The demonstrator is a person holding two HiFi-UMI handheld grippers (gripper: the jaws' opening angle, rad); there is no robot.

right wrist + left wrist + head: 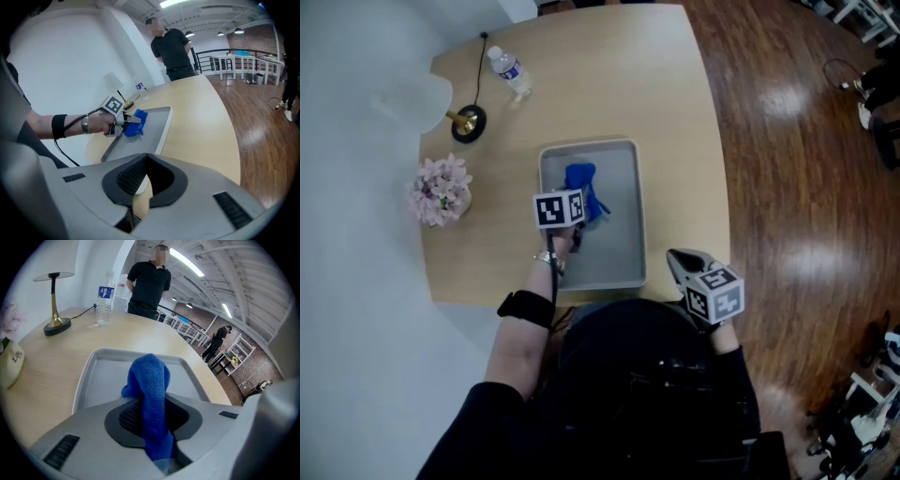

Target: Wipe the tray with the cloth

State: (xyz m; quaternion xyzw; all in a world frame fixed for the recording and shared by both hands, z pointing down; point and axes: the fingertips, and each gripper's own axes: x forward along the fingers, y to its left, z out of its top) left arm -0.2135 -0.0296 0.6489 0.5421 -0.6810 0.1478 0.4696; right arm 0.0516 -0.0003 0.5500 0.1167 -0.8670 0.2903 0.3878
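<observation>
The cloth [152, 394] is blue and bunched. It is pinched between the jaws of the left gripper [150, 427], which are closed on its near end. Its free end goes forward from the tips, away from the person. In the head view it lies over the far left part of the tray [639, 216] and seems to rest on the tray floor, though I cannot tell how firmly it presses.

The long axis of the cloth follows the line of the jaws. The long axis of the tray also runs away from the person, so I judge that a wiping stroke can go straight along it, and the bare near and right parts are still to be covered.

The right gripper [145, 187] is near the near right corner of the tray, apart from it. Its jaws look closed together, with nothing between them. The left hand is clearly the nearer one.
</observation>
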